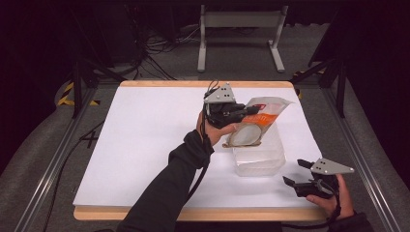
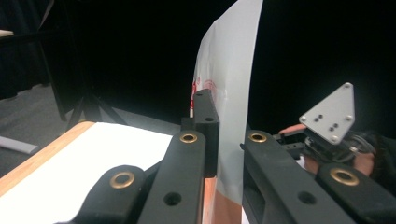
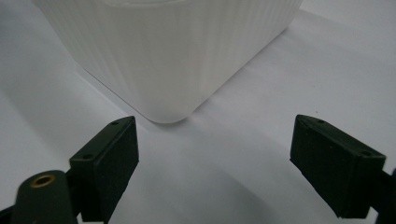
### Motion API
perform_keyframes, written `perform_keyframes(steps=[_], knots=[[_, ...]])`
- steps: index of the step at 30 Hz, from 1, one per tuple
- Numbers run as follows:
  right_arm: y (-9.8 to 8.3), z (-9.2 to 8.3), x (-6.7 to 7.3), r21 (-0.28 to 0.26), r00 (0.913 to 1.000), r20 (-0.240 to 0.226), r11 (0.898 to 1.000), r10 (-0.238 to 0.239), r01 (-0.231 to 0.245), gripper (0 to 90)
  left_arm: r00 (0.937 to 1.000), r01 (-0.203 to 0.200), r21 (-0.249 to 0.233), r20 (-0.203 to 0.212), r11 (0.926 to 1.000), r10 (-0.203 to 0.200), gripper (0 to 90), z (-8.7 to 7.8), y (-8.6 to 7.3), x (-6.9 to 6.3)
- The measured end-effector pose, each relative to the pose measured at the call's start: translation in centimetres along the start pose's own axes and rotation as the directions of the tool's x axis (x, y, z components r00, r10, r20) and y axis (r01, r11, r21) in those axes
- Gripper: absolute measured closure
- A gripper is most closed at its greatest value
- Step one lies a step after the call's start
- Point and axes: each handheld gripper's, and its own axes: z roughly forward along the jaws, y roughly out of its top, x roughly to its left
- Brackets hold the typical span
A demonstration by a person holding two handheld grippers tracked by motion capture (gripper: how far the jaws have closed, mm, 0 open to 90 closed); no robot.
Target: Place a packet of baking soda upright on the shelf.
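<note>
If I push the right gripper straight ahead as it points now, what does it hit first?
Most likely the rounded corner of the clear plastic tub, straight ahead of the open right gripper. Only bare white table cover lies between.

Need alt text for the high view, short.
Left gripper holds an orange-and-white pouch over a clear plastic tub on a white table. Right gripper rests open near the tub's right corner.

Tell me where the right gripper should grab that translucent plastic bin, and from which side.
The right gripper, jaws open, best takes the translucent bin by its thin upright wall near the corner facing it, probably coming from above, one jaw inside the rim: the body looks too wide to span.
</note>
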Motion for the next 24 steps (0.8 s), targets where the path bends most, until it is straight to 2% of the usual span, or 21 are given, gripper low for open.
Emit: perform_keyframes(steps=[4, 7, 13, 14, 16, 17, 20, 21, 22, 24], knots=[[0.0, 0.0, -0.1, -0.001, 1.0000, 0.001, 1.000, 0.002, -0.002, 16.1, 0.9999, 0.008, -0.016, 0.015, 0.9998, -0.008, 90.0, 1.0, 0.1, -0.2], [0.0, 0.0, -0.1, -0.002, 1.0000, 0.001, 1.000, 0.004, -0.004, 16.1, 0.9997, -0.006, -0.023, 0.023, 0.9997, 0.006, 90.0, 1.8, 0.5, -0.7], [-0.1, 0.0, -0.1, -0.002, 1.0000, 0.002, 1.000, 0.005, -0.005, 16.2, 0.9993, -0.003, -0.041, 0.036, 0.9991, 0.004, 90.0, 2.4, 0.9, -1.2], [-0.1, 0.0, -0.1, -0.003, 1.0000, 0.000, 1.000, 0.005, -0.005, 16.1, 0.9987, 0.014, -0.050, 0.049, 0.9986, -0.012, 90.0, 2.5, 0.8, -1.3], [0.1, -0.1, -0.2, -0.008, 0.9999, 0.001, 1.000, 0.015, -0.015, 16.1, 0.9982, 0.025, -0.036, 0.054, 0.9990, -0.023, 90.0, 3.2, 0.2, -1.5], [0.1, -0.1, -0.2, -0.008, 0.9999, 0.001, 1.000, 0.015, -0.015, 16.1, 0.9982, 0.025, -0.036, 0.054, 0.9990, -0.023, 89.9, 3.2, 0.2, -1.5], [-0.1, 0.0, -0.2, 0.003, 1.0000, 0.002, 1.000, 0.007, -0.007, 16.1, 0.9976, 0.048, -0.032, 0.051, 0.9984, -0.046, 89.9, 4.2, -1.3, -1.8], [-0.1, 0.0, -0.1, 0.003, 1.0000, 0.001, 1.000, 0.006, -0.006, 16.1, 0.9976, 0.048, -0.032, 0.051, 0.9984, -0.046, 89.9, 4.2, -1.3, -1.8], [0.0, 0.0, -0.1, 0.002, 1.0000, 0.002, 1.000, 0.002, -0.002, 16.1, 0.9976, 0.059, -0.030, 0.038, 0.9978, -0.058, 89.9, 4.4, -2.2, -1.8], [0.0, 0.0, -0.1, 0.000, 1.0000, -0.003, 1.000, 0.002, -0.002, 16.1, 0.9967, 0.070, -0.033, 0.043, 0.9970, -0.068, 89.9, 4.4, -2.6, -1.6]])
